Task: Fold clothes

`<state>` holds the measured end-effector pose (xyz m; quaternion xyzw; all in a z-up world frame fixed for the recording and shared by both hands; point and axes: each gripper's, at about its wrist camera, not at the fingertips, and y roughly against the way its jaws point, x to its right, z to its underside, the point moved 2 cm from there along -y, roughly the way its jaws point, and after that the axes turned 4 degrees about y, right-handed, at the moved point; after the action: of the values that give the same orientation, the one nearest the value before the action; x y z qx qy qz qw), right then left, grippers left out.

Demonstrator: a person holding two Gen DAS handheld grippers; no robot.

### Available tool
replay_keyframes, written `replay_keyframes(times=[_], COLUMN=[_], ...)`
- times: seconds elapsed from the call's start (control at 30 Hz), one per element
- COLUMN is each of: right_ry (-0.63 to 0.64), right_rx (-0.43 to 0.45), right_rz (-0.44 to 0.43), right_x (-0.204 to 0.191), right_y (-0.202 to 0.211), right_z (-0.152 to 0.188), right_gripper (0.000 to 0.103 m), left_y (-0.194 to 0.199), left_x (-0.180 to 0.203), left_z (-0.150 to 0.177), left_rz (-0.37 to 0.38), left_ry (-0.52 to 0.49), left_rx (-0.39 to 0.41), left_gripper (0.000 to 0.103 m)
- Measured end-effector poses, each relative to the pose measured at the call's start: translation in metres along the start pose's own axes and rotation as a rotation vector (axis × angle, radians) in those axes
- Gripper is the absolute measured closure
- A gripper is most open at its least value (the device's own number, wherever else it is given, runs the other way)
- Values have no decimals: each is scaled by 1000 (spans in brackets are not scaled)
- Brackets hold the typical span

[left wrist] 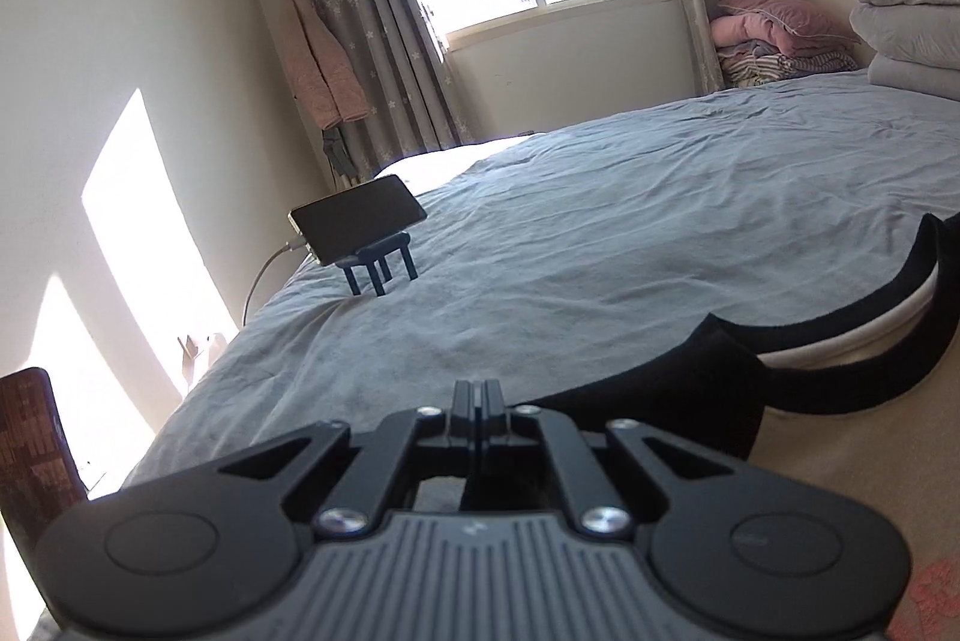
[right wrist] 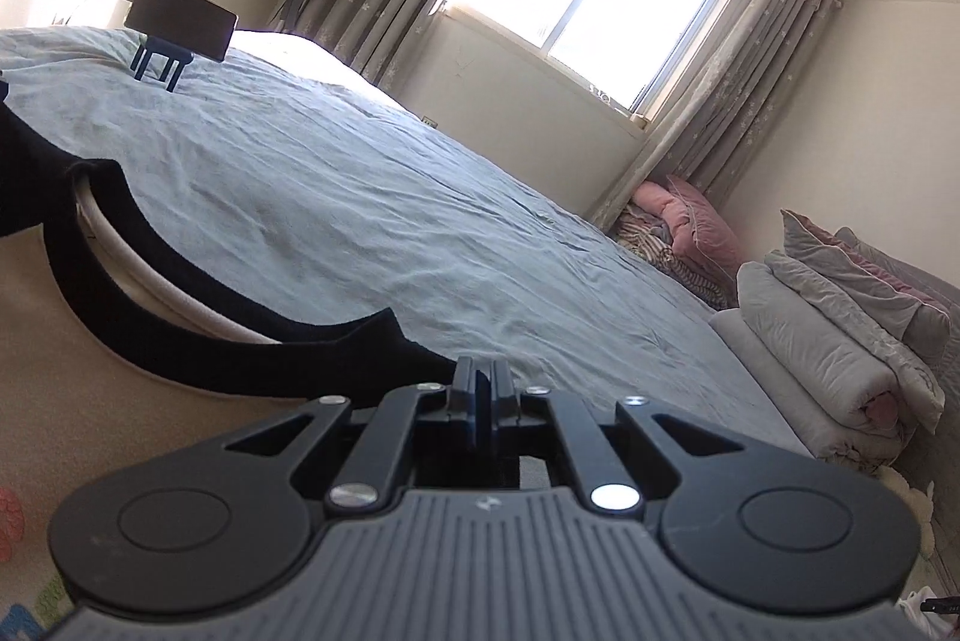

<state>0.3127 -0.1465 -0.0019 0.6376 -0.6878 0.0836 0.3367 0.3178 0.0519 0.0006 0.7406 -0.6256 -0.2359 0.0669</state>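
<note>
A beige garment (left wrist: 840,461) with a wide black neckline band (left wrist: 660,377) and a white inner lining lies on the blue-grey bed sheet (left wrist: 600,221). My left gripper (left wrist: 478,392) is shut low over the bed, and the black band runs up to its fingers from the right. In the right wrist view the same garment (right wrist: 90,401) fills the lower left. Its black band (right wrist: 180,341) curves in to my right gripper (right wrist: 480,377), which is shut on that edge. The fingers hide both pinch points.
A dark phone (left wrist: 357,221) on a small blue stand sits near the bed's far left edge, with a cable. Folded grey quilts (right wrist: 840,329) and a pink pillow (right wrist: 690,221) are stacked by the wall. A wooden piece (left wrist: 30,449) stands at the left.
</note>
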Motion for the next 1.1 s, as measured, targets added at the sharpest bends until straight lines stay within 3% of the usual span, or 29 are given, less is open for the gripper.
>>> replay_keyframes(times=[0.1, 0.2, 0.47, 0.57, 0.63, 0.73, 0.77, 0.8, 1.1], right_ry=[33, 17, -7, -28, -23, -18, -18, -18, -37], right_rx=[-6, -57, -116, -118, -115, -114, -115, -115, -120], right_rz=[26, -11, -68, -99, -112, -129, -135, -141, -203], right_x=[-12, -14, -14, -9, -6, -3, -2, -1, 4], right_y=[-16, -31, -30, -18, -7, 10, 16, 21, 68], right_z=[1, 4, 10, 5, 3, 5, 5, 6, 13], right_gripper=[103, 103, 101, 95, 89, 79, 68, 65, 64], left_y=[-25, -41, -41, -28, -18, 0, 7, 13, 61], left_x=[-3, -11, -5, -10, -13, -16, -17, -17, -22], left_z=[14, 24, 24, 19, 16, 14, 14, 14, 22], left_rz=[-26, 23, 17, 26, 41, 88, 102, 113, 166], left_ry=[3, 62, 22, 31, 37, 55, 62, 66, 115], left_rx=[-55, -147, -179, -188, -195, -224, -236, -244, -285], left_gripper=[101, 101, 99, 81, 56, 54, 54, 53, 46])
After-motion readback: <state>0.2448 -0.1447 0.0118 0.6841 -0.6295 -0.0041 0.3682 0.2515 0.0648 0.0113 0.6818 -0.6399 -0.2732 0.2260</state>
